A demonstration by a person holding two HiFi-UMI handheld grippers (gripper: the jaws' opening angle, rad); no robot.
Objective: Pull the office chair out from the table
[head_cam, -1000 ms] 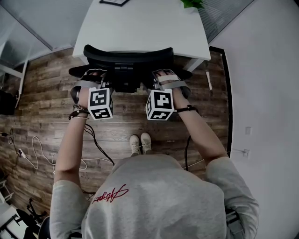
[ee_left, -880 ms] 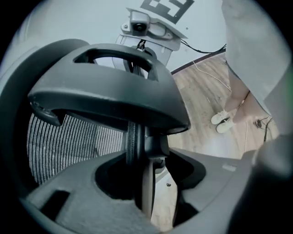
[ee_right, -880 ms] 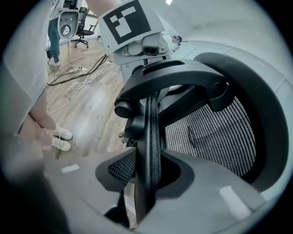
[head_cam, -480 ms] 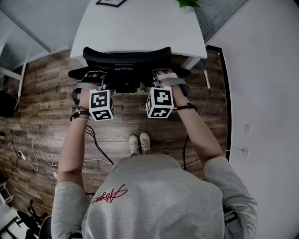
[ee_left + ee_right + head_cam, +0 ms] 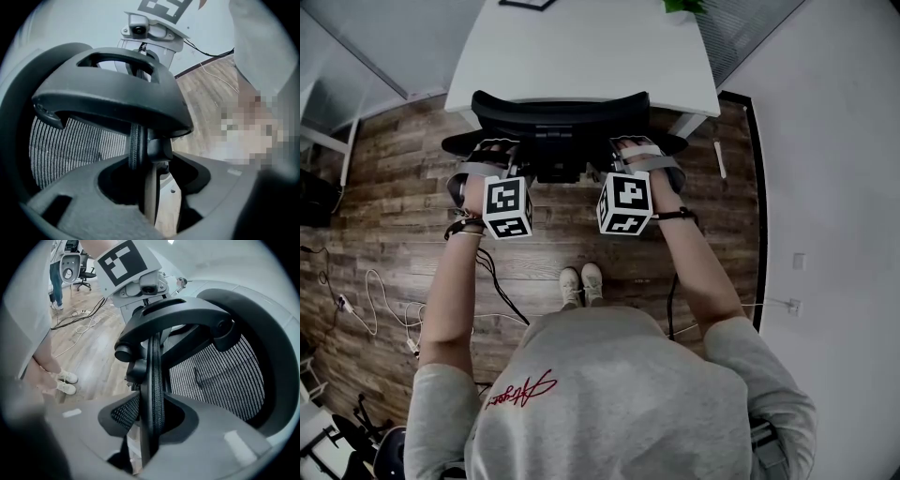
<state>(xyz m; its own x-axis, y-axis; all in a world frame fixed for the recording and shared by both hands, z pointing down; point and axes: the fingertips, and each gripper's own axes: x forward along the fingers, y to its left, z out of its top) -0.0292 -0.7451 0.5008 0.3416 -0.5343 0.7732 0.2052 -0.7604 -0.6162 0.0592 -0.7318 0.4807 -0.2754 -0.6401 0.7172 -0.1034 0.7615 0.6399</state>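
Office chair [image 5: 558,112], sitting tucked against the white surface [image 5: 581,47]: left hand-held gripper [image 5: 140,173] and right hand-held gripper [image 5: 152,408] are each clamping its backrest edge, the grasp seemingly secured and now calling for a steady backward pull.

Head camera is looking steeply down on the office chair [image 5: 558,111]. Both gripper views are facing its back close-up.

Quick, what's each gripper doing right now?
Left gripper: closed on the chair backrest, at its edge.
Right gripper: closed on the chair backrest, at its other edge.
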